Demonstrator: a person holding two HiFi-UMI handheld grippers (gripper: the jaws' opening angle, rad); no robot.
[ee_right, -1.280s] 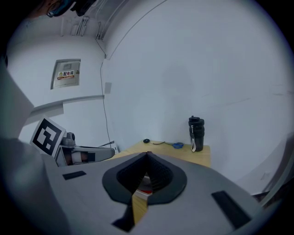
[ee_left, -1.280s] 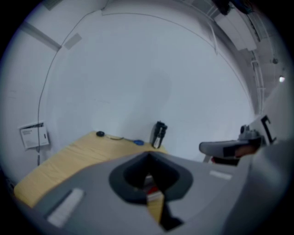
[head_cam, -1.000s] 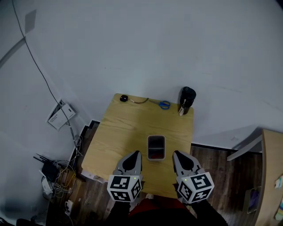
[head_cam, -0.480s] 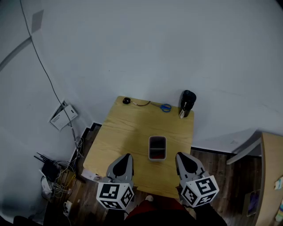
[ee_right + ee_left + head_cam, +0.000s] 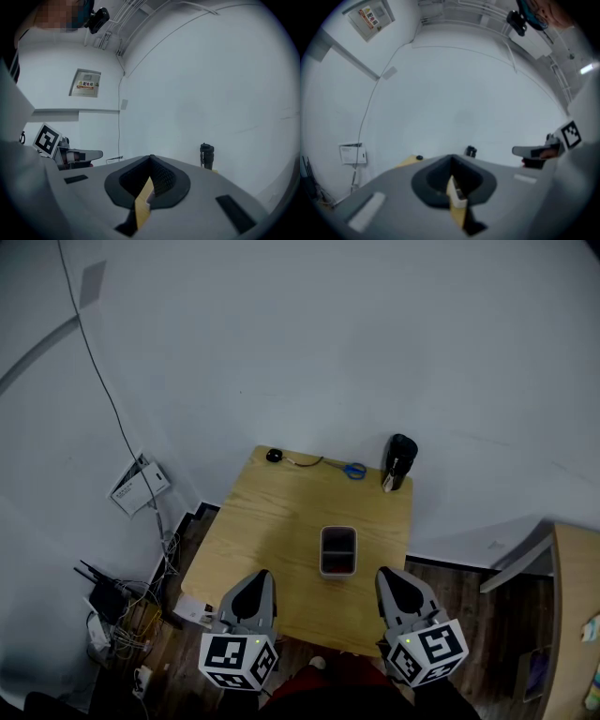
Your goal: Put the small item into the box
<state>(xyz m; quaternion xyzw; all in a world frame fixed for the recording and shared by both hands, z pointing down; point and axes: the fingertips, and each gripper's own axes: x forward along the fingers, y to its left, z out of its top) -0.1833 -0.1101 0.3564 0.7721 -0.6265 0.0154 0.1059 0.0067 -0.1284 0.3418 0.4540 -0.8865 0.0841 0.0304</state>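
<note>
A small white box (image 5: 337, 551) with a dark inside stands on the wooden table (image 5: 272, 521), right of its middle. What lies in the box is too dim to tell. A small black round item (image 5: 274, 456) with a thin cord lies at the far left corner. My left gripper (image 5: 257, 579) hangs over the table's near edge, left of the box and apart from it. My right gripper (image 5: 389, 576) hangs at the near right. In both gripper views the jaws meet with nothing between them: left gripper (image 5: 451, 161), right gripper (image 5: 151, 160).
Blue-handled scissors (image 5: 353, 470) lie at the far edge, with a black bottle (image 5: 399, 461) upright at the far right corner. Cables and a router (image 5: 108, 601) clutter the floor to the left. Another wooden surface (image 5: 574, 615) stands at the right.
Both grippers have drawn back from the box toward the near edge, the left one also shifting leftward. The box has not moved on the table.
</note>
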